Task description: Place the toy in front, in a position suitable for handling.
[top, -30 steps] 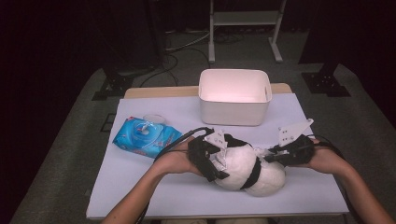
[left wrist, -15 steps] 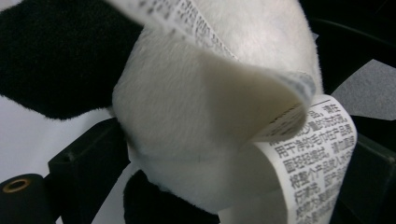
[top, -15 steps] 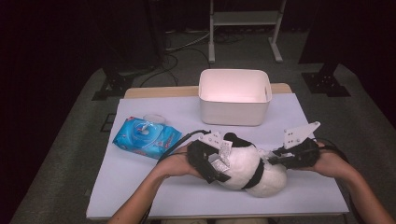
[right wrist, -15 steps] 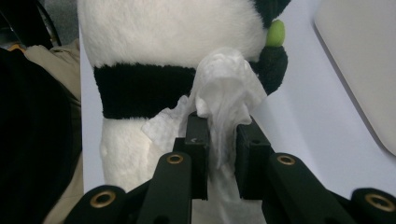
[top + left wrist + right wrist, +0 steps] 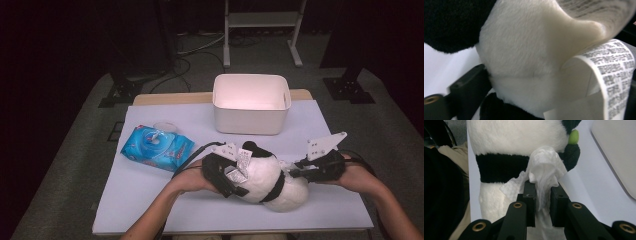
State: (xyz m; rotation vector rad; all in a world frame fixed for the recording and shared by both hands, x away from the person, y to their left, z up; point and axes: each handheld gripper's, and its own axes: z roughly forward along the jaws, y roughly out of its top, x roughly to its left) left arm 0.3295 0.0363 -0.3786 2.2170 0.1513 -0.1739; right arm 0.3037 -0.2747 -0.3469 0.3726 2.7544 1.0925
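A black-and-white panda plush (image 5: 265,175) lies on its side on the white table (image 5: 150,200), near the front edge. My left gripper (image 5: 235,175) is clamped on its left end, by the printed label (image 5: 609,72). In the left gripper view white fur (image 5: 524,50) bulges between the jaws, one black jaw pressing it at lower left. My right gripper (image 5: 295,172) comes in from the right, shut on a crumpled white wipe (image 5: 544,170). The wipe touches the plush (image 5: 511,137) beside its black band.
A white plastic tub (image 5: 250,102) stands at the back middle of the table. A blue pack of wet wipes (image 5: 156,146) lies at the left. Dark floor with cables and a metal stand (image 5: 260,30) lies beyond the table.
The left hand and its gripper have sunk a little with the plush's left end. The right gripper keeps its place with the wipe against the plush.
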